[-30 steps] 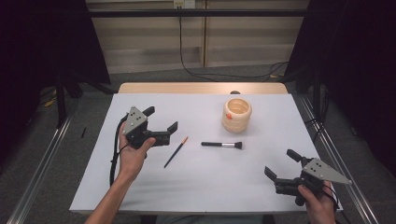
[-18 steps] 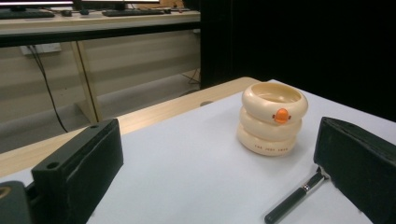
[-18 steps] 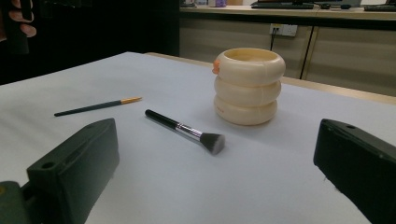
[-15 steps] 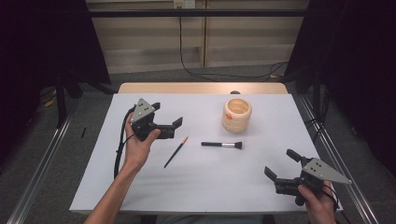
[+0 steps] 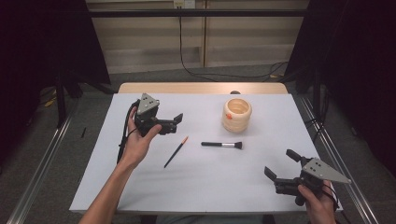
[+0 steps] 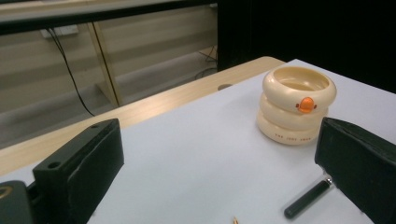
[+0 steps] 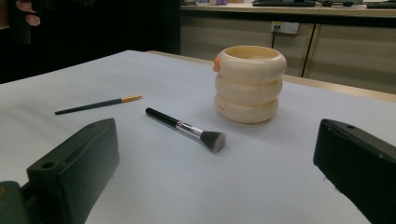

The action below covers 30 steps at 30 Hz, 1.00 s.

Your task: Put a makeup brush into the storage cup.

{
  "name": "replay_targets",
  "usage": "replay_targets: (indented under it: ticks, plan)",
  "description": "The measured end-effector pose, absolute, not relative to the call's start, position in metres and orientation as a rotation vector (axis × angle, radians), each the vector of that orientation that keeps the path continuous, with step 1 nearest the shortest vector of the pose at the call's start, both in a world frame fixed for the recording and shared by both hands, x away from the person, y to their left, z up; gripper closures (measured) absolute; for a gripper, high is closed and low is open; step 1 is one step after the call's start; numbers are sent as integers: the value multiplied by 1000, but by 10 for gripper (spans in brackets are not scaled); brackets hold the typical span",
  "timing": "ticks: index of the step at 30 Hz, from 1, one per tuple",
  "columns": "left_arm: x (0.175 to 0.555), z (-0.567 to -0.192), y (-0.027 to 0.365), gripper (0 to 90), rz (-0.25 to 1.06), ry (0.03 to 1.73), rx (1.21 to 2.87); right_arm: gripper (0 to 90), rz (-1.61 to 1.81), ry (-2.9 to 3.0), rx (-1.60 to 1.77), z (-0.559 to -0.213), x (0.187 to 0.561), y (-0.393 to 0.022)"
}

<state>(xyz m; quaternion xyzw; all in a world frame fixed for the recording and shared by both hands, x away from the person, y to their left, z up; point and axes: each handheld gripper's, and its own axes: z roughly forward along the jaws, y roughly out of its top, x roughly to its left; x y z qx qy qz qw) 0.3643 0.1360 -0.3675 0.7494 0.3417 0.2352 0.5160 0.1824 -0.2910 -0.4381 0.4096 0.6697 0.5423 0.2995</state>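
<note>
The person's 2 forearms are bare, with no sleeves in sight. Each hand carries a black handheld gripper. The left gripper (image 5: pixel 173 122), above the counter (image 5: pixel 205 186) and left of its middle, has a chunky black body, 2 short black jaws and a grey 3-cornered plate on top dotted with small dark screws. A black cable loops down from its rear beside the wrist. The right gripper (image 5: pixel 283 165), at the counter's near right corner, is the same build, with a matching grey plate bearing small dark dots. In both gripper views, each jaw is a thick matt black block with rounded edges and a small round hole in its top.
</note>
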Motion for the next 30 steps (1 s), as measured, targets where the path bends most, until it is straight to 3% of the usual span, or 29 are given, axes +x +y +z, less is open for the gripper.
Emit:
replay_targets:
  ticks: [8,12,26,30]
  plan:
    - [375,-364,135,19,462,867,1951,0,1438,1778,1090,-438,183,-292]
    - [381,-367,134,27,351,908,2038,0,1437,1780,1090,-438,183,-292]
    - [392,-382,124,48,226,943,2284,0,1424,1791,1098,-439,184,-292]
    - [398,-388,122,76,121,993,2334,0,1420,1795,1090,-439,184,-292]
